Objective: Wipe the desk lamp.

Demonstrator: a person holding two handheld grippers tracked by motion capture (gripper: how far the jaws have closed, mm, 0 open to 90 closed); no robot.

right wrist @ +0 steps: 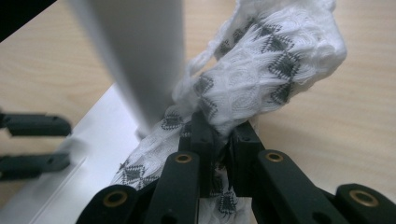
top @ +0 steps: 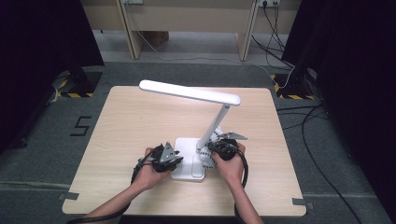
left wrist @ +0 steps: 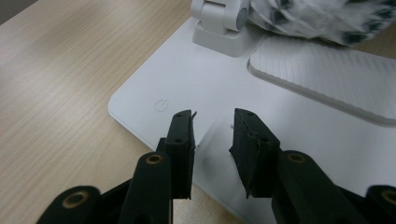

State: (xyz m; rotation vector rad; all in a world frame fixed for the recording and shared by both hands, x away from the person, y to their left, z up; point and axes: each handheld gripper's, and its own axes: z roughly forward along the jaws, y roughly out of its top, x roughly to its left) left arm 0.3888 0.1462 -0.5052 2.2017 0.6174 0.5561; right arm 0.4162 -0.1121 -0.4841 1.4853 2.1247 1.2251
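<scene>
Desk lamp (top: pixel 189 91), white, stands on wooden tabletop (top: pixel 121 121), flat base (top: pixel 184 151) near front edge, arm tilted up beside right gripper (top: pixel 215 150). Patterned white cloth (right wrist: pixel 261 79) bunched against lamp arm (right wrist: pixel 135 60) at its foot; right gripper clamped on the cloth. Left gripper (left wrist: pixel 212 135) jaws parted, empty, poised over base corner just beside power symbol (left wrist: pixel 161 105).
</scene>
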